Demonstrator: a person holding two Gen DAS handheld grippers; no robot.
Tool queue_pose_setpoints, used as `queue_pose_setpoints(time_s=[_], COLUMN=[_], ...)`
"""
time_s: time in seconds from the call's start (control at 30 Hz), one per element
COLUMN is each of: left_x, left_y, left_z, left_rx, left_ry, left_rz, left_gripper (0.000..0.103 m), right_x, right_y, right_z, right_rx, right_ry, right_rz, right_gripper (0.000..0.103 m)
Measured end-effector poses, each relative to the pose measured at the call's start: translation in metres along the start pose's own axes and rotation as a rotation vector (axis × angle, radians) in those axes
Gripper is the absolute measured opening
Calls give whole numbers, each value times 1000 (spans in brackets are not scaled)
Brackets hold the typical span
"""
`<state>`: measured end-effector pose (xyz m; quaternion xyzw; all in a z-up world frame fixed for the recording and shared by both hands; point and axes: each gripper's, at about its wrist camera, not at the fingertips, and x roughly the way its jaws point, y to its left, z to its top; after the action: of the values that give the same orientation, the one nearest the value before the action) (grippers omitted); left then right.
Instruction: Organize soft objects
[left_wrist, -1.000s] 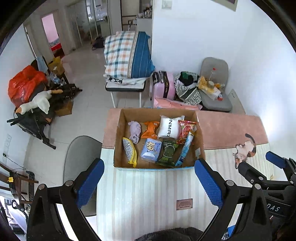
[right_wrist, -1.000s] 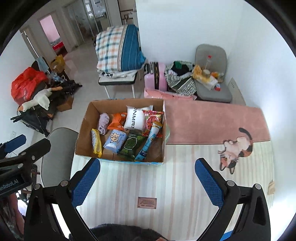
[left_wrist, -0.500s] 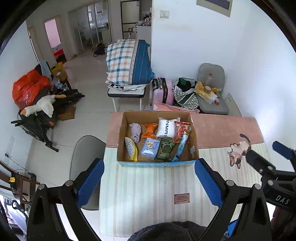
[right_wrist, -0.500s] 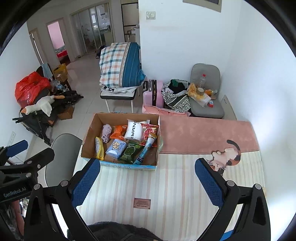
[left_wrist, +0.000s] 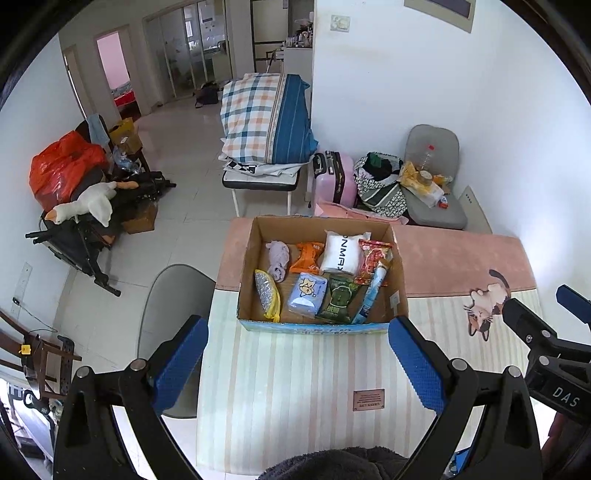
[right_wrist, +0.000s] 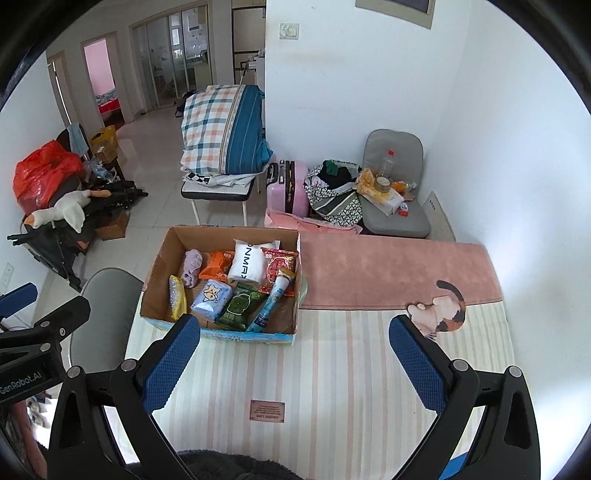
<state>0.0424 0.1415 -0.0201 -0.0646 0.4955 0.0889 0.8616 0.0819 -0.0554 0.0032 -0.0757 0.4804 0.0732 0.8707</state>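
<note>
A cardboard box (left_wrist: 321, 271) sits at the far left of the worktop (left_wrist: 295, 373), on a striped mat whose far band is pink. Inside lie soft packets: a white pillow-like pack (left_wrist: 340, 252), an orange pouch (left_wrist: 307, 256), a lilac rolled cloth (left_wrist: 279, 258), a pale blue tissue pack (left_wrist: 307, 299), a dark green wipes pack (left_wrist: 340, 303), a red snack bag (left_wrist: 373, 258) and a slim blue tube (left_wrist: 373, 293). All look light and squashy; the film wrappers are probably slippery, so pinching each across its middle seems safest. The left tongs (left_wrist: 295, 363) and right tongs (right_wrist: 295, 363) both hang above the near edge, fingers wide apart, holding nothing.
</note>
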Motion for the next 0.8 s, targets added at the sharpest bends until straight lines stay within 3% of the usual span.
queue_pose_setpoints(time_s=[0.37, 0.8], left_x=[26, 27], left_y=[4, 3], left_z=[-4, -2], left_rx=[-22, -27], left_ry=[48, 34], left_rz=[12, 22], left_gripper=[100, 100], right_x=[24, 31], right_y=[2, 4], right_z=[-4, -5], right_rx=[-7, -7], right_ry=[35, 35], right_rz=[-14, -12], right_gripper=[103, 103])
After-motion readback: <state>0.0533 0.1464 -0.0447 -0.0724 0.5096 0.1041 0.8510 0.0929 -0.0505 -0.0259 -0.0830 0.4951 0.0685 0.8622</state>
